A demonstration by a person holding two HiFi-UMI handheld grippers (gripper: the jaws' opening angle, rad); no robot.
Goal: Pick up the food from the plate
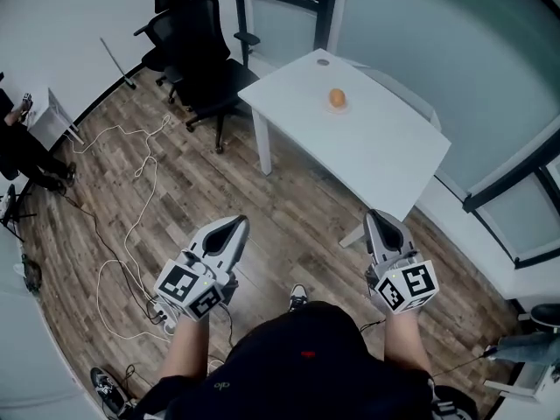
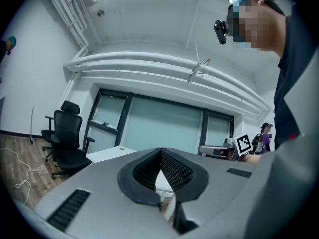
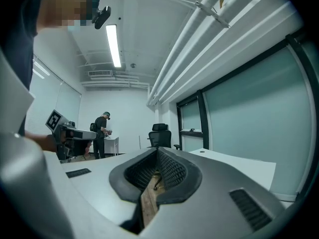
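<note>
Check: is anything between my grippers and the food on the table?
Nothing visible does. Only wood floor lies between the left gripper, the right gripper and the white table; the food sits exposed on it, chairs well aside.

Wood-plank floor [image 1: 297,208] under the left hand-held gripper [image 1: 233,226] and right hand-held gripper [image 1: 381,220]; ahead — white table [image 1: 376,151], black office chairs [image 1: 201,59], frosted glass wall [image 1: 411,16]; white cable [image 1: 131,226] left of them; ceiling strip light [image 3: 113,44] overhead.
</note>
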